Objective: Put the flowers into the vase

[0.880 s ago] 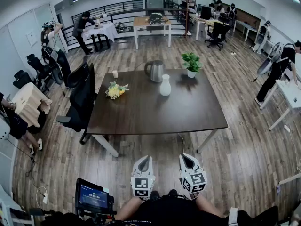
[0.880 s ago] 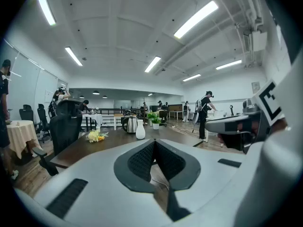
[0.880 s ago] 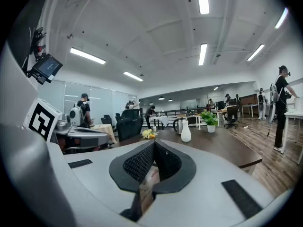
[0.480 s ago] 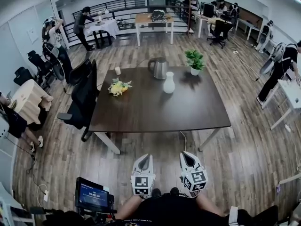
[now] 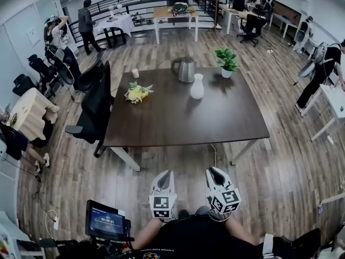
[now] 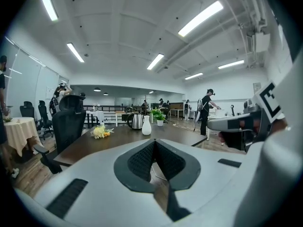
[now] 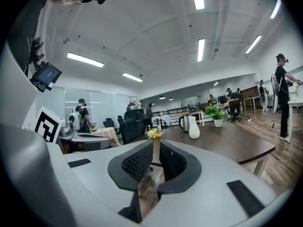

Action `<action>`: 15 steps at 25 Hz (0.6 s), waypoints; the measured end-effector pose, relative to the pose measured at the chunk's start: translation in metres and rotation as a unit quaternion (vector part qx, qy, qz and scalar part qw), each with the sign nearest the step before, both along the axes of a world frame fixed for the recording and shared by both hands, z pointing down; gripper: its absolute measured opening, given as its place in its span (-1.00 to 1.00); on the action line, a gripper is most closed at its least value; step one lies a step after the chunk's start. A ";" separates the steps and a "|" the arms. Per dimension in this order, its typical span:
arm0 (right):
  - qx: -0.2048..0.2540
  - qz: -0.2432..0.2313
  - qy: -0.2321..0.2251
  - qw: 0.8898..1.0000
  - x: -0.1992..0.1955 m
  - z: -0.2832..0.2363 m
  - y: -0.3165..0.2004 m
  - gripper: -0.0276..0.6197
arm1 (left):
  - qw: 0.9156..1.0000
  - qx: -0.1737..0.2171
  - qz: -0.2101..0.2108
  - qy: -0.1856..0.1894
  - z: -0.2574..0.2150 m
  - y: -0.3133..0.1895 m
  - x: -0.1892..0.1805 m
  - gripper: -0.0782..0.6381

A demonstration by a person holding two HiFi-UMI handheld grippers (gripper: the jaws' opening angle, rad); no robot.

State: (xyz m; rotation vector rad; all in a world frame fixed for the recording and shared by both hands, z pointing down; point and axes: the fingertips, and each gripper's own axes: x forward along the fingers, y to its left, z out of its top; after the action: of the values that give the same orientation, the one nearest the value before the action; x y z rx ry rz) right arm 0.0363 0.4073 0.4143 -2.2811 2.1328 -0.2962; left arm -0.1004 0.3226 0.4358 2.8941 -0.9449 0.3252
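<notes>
A bunch of yellow flowers (image 5: 136,92) lies on the dark table (image 5: 178,124), toward its far left. The white vase (image 5: 197,86) stands upright at the far middle. Both grippers are held low near my body, well short of the table's near edge. My left gripper (image 5: 165,173) and right gripper (image 5: 213,171) are shut and hold nothing. The left gripper view shows its shut jaws (image 6: 155,142) pointing at the flowers (image 6: 101,132) and vase (image 6: 147,126) far ahead. In the right gripper view, beyond its gripper (image 7: 156,142), I see the flowers (image 7: 155,133) and vase (image 7: 194,127).
A steel kettle (image 5: 186,69) and a potted plant (image 5: 226,60) stand behind the vase, with a small cup (image 5: 135,73) beyond the flowers. A black office chair (image 5: 92,109) is at the table's left side. People stand and work around the room's edges.
The table and the things on it have drawn slightly nearer and shifted right in the head view. Both grippers keep their place in front of my body, still shut.
</notes>
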 end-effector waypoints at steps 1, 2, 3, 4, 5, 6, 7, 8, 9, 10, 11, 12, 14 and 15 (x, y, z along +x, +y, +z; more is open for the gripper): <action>-0.006 0.000 -0.003 1.000 0.000 0.002 -0.002 -0.85 | 1.000 -0.001 0.000 0.001 0.000 -0.002 -0.001 -0.76; -0.010 0.000 -0.004 1.000 0.000 0.003 -0.004 -0.85 | 1.000 -0.002 0.001 0.001 -0.001 -0.004 -0.002 -0.76; -0.012 0.000 -0.005 1.000 0.001 0.002 -0.007 -0.85 | 1.000 -0.003 0.001 0.000 -0.002 -0.006 -0.002 -0.76; -0.013 0.001 -0.005 1.000 0.002 0.001 -0.010 -0.85 | 1.000 -0.005 -0.001 -0.001 -0.002 -0.010 -0.003 -0.76; -0.014 0.001 -0.005 1.000 0.004 0.000 -0.013 -0.85 | 1.000 -0.007 -0.003 -0.002 -0.002 -0.013 -0.003 -0.76; -0.015 0.001 -0.006 1.000 0.005 -0.001 -0.017 -0.85 | 1.000 -0.009 -0.006 -0.002 -0.002 -0.018 -0.003 -0.76; -0.016 0.000 -0.007 1.000 0.006 0.000 -0.021 -0.85 | 1.000 -0.010 -0.008 -0.002 -0.003 -0.022 -0.003 -0.76; -0.019 -0.001 -0.008 1.000 0.007 0.001 -0.025 -0.85 | 1.000 -0.012 -0.011 -0.001 -0.004 -0.025 -0.004 -0.76; -0.021 -0.003 -0.010 1.000 0.008 0.004 -0.029 -0.85 | 1.000 -0.014 -0.015 -0.002 -0.004 -0.030 -0.005 -0.76; -0.023 -0.005 -0.012 1.000 0.010 0.007 -0.035 -0.85 | 1.000 -0.015 -0.020 -0.005 -0.003 -0.034 -0.006 -0.76; -0.024 -0.008 -0.013 1.000 0.012 0.009 -0.042 -0.85 | 1.000 -0.016 -0.026 -0.007 -0.001 -0.041 -0.007 -0.76; -0.023 -0.010 -0.015 1.000 0.015 0.010 -0.051 -0.85 | 0.999 -0.015 -0.033 -0.009 0.001 -0.048 -0.008 -0.76; -0.018 -0.016 -0.018 1.000 0.022 0.011 -0.073 -0.85 | 0.999 -0.014 -0.047 -0.012 0.003 -0.066 -0.010 -0.76; -0.015 -0.020 -0.018 1.000 0.026 0.011 -0.085 -0.85 | 0.998 -0.013 -0.054 -0.012 0.002 -0.076 -0.009 -0.76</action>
State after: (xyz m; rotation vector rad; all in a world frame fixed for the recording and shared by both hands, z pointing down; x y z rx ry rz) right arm 0.0621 0.3226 0.4251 -2.2316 2.1737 -0.3700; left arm -0.1097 0.2469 0.4381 2.8090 -1.0876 0.3627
